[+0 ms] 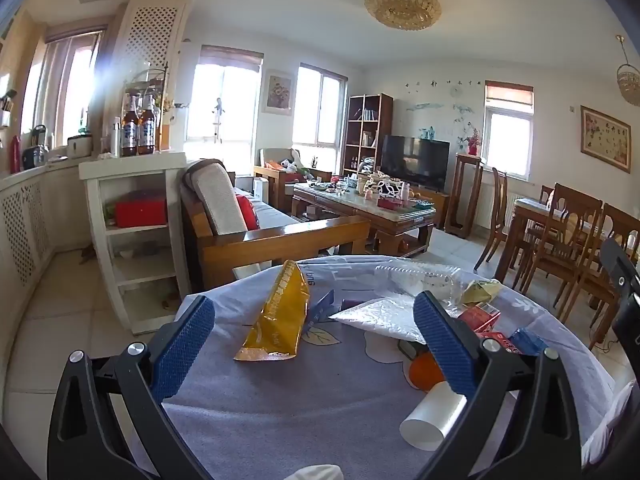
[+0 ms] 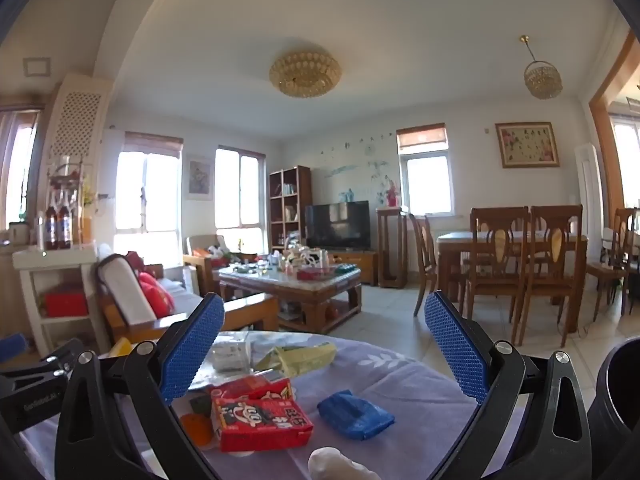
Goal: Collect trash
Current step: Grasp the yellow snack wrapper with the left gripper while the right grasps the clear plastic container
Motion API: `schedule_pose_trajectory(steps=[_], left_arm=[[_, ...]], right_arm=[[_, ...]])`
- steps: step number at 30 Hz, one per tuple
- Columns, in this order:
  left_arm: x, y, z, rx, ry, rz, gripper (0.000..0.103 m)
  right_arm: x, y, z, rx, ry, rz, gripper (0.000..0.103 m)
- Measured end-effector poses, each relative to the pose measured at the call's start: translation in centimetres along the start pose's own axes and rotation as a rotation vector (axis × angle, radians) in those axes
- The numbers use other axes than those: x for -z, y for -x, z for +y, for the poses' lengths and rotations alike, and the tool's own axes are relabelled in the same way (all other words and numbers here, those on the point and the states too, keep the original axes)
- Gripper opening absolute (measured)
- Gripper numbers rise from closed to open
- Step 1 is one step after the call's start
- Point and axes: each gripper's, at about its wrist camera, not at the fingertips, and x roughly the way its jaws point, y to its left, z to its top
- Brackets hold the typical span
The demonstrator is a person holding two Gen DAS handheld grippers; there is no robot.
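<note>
A round table under a lavender floral tablecloth (image 1: 280,392) fills the lower half of both wrist views, and the trash lies scattered across it.

In the left wrist view the largest piece is the yellow snack bag (image 1: 280,320), standing crumpled just left of centre, its long axis running from lower left up toward the top of the cloth. It sits between the two blue pads, ahead of the tips and nearer the left pad. The left gripper (image 1: 314,336) is spread wide and holds nothing. A white plastic wrapper (image 1: 380,316) lies at centre right, and a white paper cup (image 1: 430,420) lies on its side at lower right, under the right finger.

In the right wrist view the right gripper (image 2: 324,344) is likewise wide and empty. A red carton (image 2: 260,420) lies low and left of centre, close under the left pad, its long axis across the frame. A crumpled blue wrapper (image 2: 354,414) sits just right of it, near centre.

By my reading, the left gripper is better placed for the yellow bag, the right for the carton.
</note>
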Motion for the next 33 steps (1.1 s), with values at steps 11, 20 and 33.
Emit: schedule_pose_trajectory(steps=[11, 20, 33], left_arm=[[-0.3, 0.0, 0.5, 0.013, 0.039, 0.006, 0.098], [0.0, -0.9, 0.8, 0.099, 0.042, 0.065, 0.098], [-2.5, -4.9, 8.5, 0.234, 0.036, 0.217, 0.098]], right_arm=[[-0.2, 0.0, 0.3, 0.010, 0.002, 0.016, 0.099], [-0.3, -0.8, -0.6, 0.005, -0.039, 0.061, 0.099], [-0.9, -7.1, -2.6, -0.268, -0.076, 0.422, 0.099]])
